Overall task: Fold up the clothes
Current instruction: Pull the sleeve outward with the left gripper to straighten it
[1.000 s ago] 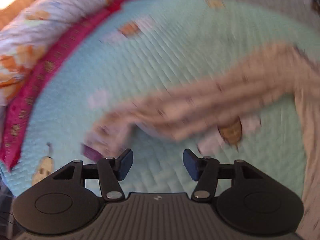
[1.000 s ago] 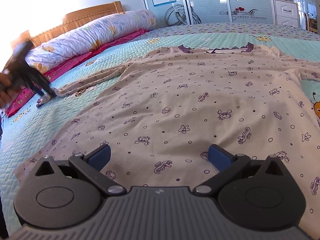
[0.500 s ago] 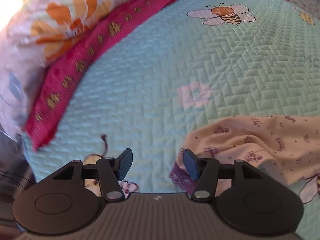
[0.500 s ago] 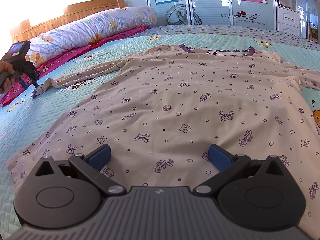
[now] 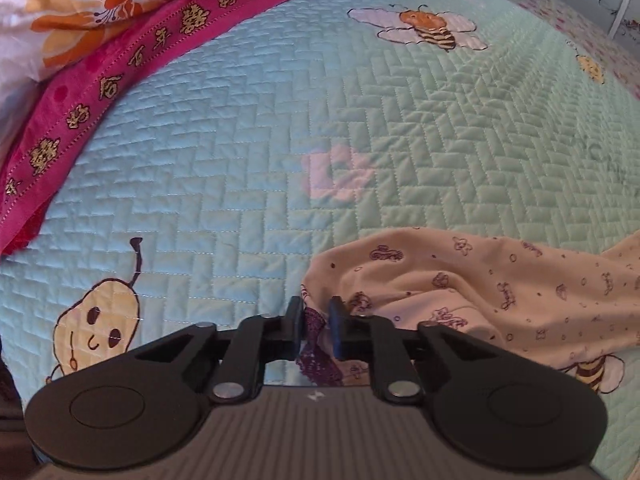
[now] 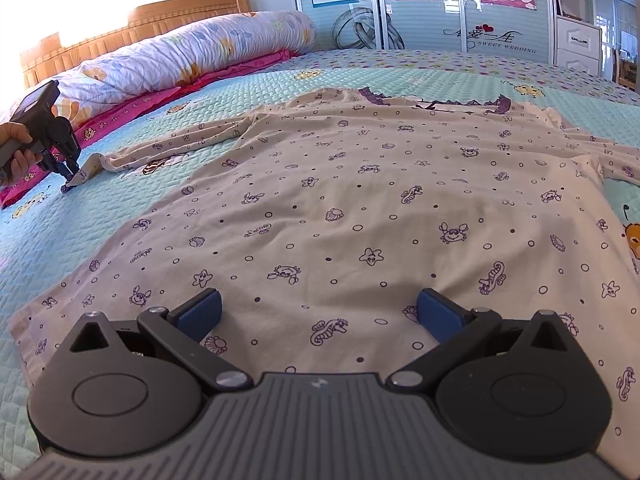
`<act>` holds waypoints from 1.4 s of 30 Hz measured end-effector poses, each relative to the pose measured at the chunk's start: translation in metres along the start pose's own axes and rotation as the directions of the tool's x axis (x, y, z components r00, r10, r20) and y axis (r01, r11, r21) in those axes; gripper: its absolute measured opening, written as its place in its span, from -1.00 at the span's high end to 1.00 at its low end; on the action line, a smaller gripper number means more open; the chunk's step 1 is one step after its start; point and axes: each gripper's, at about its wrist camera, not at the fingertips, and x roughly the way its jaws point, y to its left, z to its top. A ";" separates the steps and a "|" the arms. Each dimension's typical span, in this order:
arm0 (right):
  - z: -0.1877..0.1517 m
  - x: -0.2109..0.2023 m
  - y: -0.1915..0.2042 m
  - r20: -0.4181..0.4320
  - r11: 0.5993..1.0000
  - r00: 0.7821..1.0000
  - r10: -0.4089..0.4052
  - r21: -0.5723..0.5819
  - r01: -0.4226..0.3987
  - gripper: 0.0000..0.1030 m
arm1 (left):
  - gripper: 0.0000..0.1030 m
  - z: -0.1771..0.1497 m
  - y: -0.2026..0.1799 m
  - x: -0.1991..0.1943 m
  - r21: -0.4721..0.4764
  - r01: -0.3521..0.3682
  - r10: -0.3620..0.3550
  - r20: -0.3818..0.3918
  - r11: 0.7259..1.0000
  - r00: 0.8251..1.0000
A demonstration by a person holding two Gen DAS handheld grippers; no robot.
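A cream shirt [image 6: 360, 208] printed with small purple sea creatures lies spread flat on the bed. Its long sleeve [image 6: 176, 144] stretches out to the left. In the left wrist view my left gripper [image 5: 316, 326] is shut on the purple lace cuff [image 5: 318, 354] at the end of that sleeve [image 5: 480, 292]. The right wrist view shows the same left gripper [image 6: 70, 170], held by a hand, pinching the sleeve end at far left. My right gripper [image 6: 318, 312] stands open low over the shirt's near hem, with nothing between its fingers.
The turquoise quilted bedspread [image 5: 248, 152] covers the bed. A rolled floral duvet [image 6: 192, 56] on a pink blanket [image 5: 120, 80] runs along the wooden headboard [image 6: 140, 20]. Wardrobe doors [image 6: 440, 4] stand beyond the far side.
My left gripper swung to the sleeve end and shut on the lace cuff; it was open half a second ago. My right gripper stayed open over the hem.
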 end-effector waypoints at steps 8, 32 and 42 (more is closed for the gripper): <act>0.001 0.002 0.001 0.000 1.000 1.000 -0.005 -0.003 0.005 -1.00 | 0.95 0.013 -0.022 -0.039 0.171 -0.278 0.232 0.246 0.945 0.941; 0.000 0.001 -0.003 0.016 1.000 1.000 0.018 0.025 -0.019 -1.00 | -0.45 0.038 -0.067 -0.004 0.154 -0.619 0.591 0.195 0.770 0.783; 0.000 0.000 -0.005 0.022 0.999 0.999 0.025 0.036 -0.026 -1.00 | -0.24 -0.046 -0.046 -0.053 0.423 -0.392 0.192 0.442 0.817 0.876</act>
